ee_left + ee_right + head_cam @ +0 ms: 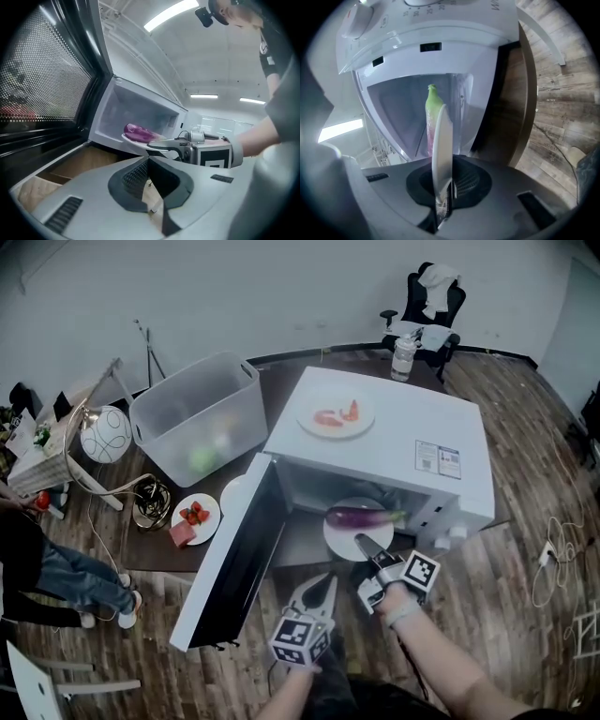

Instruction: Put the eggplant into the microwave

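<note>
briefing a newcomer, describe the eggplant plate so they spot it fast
Find the white microwave, door open. In its mouth is a plate, rim held by the right gripper. The top plate holds red food; this one carries a purple eggplant.

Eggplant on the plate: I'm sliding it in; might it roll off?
Possibly: the eggplant looks rounded and glossy, lying loose on a smooth plate. It probably stays stiff. The right gripper pinches only the rim, so the plate may tip.
</note>
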Demonstrator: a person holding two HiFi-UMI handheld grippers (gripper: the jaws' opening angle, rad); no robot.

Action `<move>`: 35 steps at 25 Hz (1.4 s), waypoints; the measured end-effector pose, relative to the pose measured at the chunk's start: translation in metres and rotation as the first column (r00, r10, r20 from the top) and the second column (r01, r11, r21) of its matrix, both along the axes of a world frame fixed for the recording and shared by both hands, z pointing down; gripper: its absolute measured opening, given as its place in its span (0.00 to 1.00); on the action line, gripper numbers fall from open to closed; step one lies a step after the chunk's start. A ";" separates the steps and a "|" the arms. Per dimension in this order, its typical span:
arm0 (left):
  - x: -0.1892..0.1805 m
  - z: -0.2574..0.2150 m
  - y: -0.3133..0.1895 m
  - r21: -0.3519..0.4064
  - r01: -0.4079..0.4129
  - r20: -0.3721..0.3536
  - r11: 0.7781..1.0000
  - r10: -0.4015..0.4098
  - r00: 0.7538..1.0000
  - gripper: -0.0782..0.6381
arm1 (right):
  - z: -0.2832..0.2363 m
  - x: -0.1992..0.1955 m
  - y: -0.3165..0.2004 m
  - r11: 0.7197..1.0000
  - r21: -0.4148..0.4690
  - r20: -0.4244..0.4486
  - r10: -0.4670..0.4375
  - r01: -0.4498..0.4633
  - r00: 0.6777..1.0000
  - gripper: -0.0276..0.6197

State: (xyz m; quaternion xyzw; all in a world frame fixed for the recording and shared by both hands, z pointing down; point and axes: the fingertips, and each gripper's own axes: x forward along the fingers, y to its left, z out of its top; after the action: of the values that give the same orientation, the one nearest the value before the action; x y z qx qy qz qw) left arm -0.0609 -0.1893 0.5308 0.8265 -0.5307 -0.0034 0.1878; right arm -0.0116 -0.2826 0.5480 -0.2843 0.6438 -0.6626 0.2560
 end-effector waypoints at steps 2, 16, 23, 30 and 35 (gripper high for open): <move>0.001 0.000 -0.007 0.004 -0.007 0.005 1.000 0.007 1.000 0.11 | 0.000 -0.003 -0.003 1.000 -0.002 -0.004 0.003 -0.003 1.000 0.06; 0.009 0.005 -0.037 -0.004 -0.057 0.020 0.998 0.057 0.998 0.11 | 0.005 -0.007 -0.018 0.999 -0.027 -0.016 0.031 -0.031 0.999 0.06; 0.013 0.002 -0.045 0.006 -0.077 0.022 0.997 0.077 0.997 0.11 | 0.005 -0.009 -0.025 0.999 -0.033 -0.024 0.033 -0.034 0.999 0.06; 0.017 -0.002 -0.054 0.022 -0.104 0.036 0.994 0.104 0.994 0.11 | 0.008 -0.012 -0.030 0.999 -0.032 -0.038 0.021 -0.023 0.999 0.06; 0.024 -0.005 -0.057 0.037 -0.129 0.056 0.991 0.127 0.990 0.11 | 0.010 -0.017 -0.034 0.999 -0.037 -0.078 -0.021 0.018 0.997 0.07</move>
State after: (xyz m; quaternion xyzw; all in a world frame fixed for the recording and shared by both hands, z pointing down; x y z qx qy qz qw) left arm -0.0374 -0.2465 0.5261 0.8622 -0.4812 0.0201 0.1568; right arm -0.0284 -0.3165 0.5576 -0.3082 0.6442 -0.6649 0.2189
